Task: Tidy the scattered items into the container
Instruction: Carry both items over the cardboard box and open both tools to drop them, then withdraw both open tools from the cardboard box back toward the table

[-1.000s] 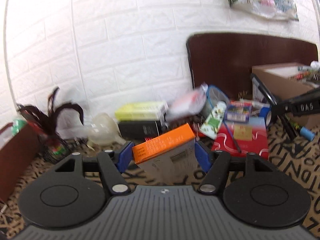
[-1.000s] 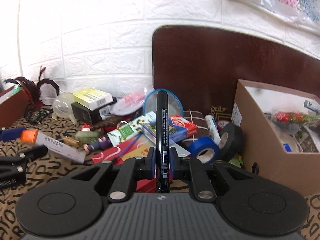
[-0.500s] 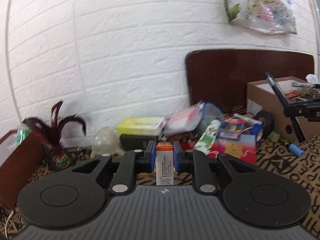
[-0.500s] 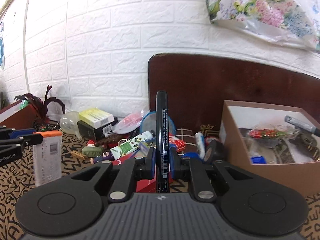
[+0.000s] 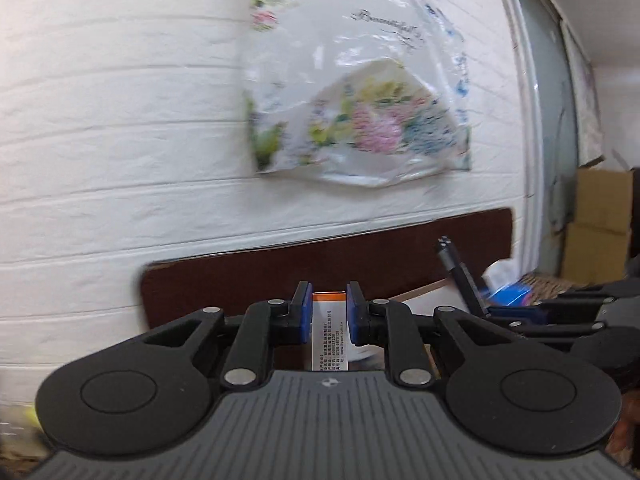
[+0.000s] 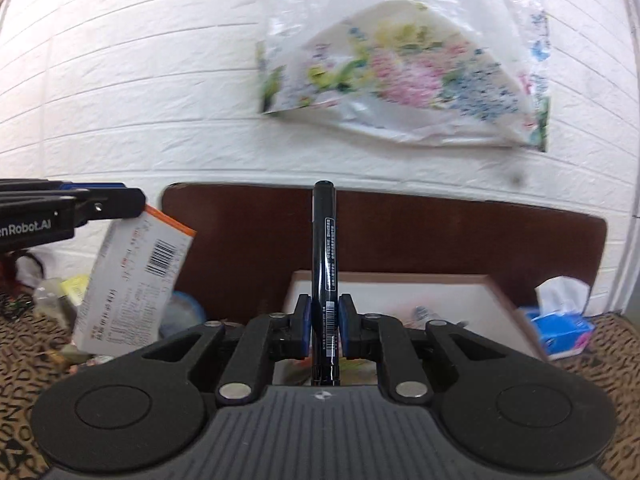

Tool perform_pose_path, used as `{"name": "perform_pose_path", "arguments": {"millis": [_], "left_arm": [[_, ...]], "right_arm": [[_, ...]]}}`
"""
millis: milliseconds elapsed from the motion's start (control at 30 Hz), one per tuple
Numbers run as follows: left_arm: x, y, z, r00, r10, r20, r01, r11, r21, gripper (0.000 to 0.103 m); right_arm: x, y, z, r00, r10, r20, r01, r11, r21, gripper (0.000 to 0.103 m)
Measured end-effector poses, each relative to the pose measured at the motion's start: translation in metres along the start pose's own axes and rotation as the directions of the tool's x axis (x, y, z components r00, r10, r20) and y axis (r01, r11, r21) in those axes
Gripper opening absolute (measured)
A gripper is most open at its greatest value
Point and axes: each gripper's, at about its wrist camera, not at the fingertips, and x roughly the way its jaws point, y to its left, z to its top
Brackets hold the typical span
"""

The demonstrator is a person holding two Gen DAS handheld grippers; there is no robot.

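Left hand-held gripper [image 5: 328,312] clamps an orange-topped box [image 5: 329,332]; right hand-held gripper [image 6: 324,320] clamps an upright black marker [image 6: 325,264].

Your left gripper [image 5: 328,312] and right gripper [image 6: 324,326] share one build: matte black linkage arms with silver rivets, two round discs, a ribbed grey base and blue finger pads [image 5: 305,312]. White "Robot.AI" lettering marks the left gripper's side, at centre left of the right wrist view.
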Motion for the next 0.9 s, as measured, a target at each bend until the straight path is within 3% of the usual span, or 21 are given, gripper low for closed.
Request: {"name": "perform_pose_path", "arguments": {"millis": [133, 433, 467, 533, 633, 700, 733, 767, 900], "left_arm": [[0.055, -0.022, 0.001, 0.997, -0.065, -0.04, 0.063, 0.997, -0.04, 0.019], [0.121, -0.047, -0.012, 0.985, -0.054, -0.162, 0.051, 0.999, -0.018, 0.022], [0.122, -0.05, -0.013, 0.986, -0.046, -0.163, 0.044, 0.999, -0.011, 0.027], [0.123, -0.052, -0.015, 0.989, -0.018, -0.148, 0.019, 1.0, 0.004, 0.057], [0.119, -0.055, -0.016, 0.994, 0.019, -0.109, -0.015, 0.999, 0.035, 0.076], [0.119, -0.055, -0.013, 0.995, 0.027, -0.094, -0.023, 0.999, 0.036, 0.082], [0.117, -0.056, -0.011, 0.996, 0.035, -0.085, -0.032, 0.999, 0.033, 0.087], [0.119, -0.058, -0.008, 0.997, 0.039, -0.072, -0.036, 0.999, 0.036, 0.087], [0.106, -0.062, 0.0, 0.998, 0.07, 0.005, -0.07, 0.995, 0.065, 0.098]], "right_arm": [[0.032, -0.041, 0.009, 0.998, -0.048, -0.042, 0.047, 0.999, -0.004, 0.013], [0.086, -0.095, -0.006, 0.983, -0.112, -0.143, 0.114, 0.994, 0.005, 0.013], [0.09, -0.097, -0.007, 0.982, -0.113, -0.153, 0.115, 0.993, 0.004, 0.013], [0.095, -0.101, -0.011, 0.981, -0.107, -0.164, 0.111, 0.994, 0.012, 0.013], [0.098, -0.107, -0.015, 0.982, -0.091, -0.166, 0.099, 0.994, 0.038, 0.017], [0.097, -0.108, -0.017, 0.984, -0.092, -0.155, 0.1, 0.994, 0.046, 0.039], [0.095, -0.107, -0.016, 0.985, -0.097, -0.144, 0.104, 0.994, 0.045, 0.063], [0.093, -0.107, -0.016, 0.986, -0.1, -0.133, 0.107, 0.993, 0.048, 0.069], [0.074, -0.104, -0.009, 0.993, -0.091, -0.08, 0.097, 0.992, 0.074, 0.068]]}}
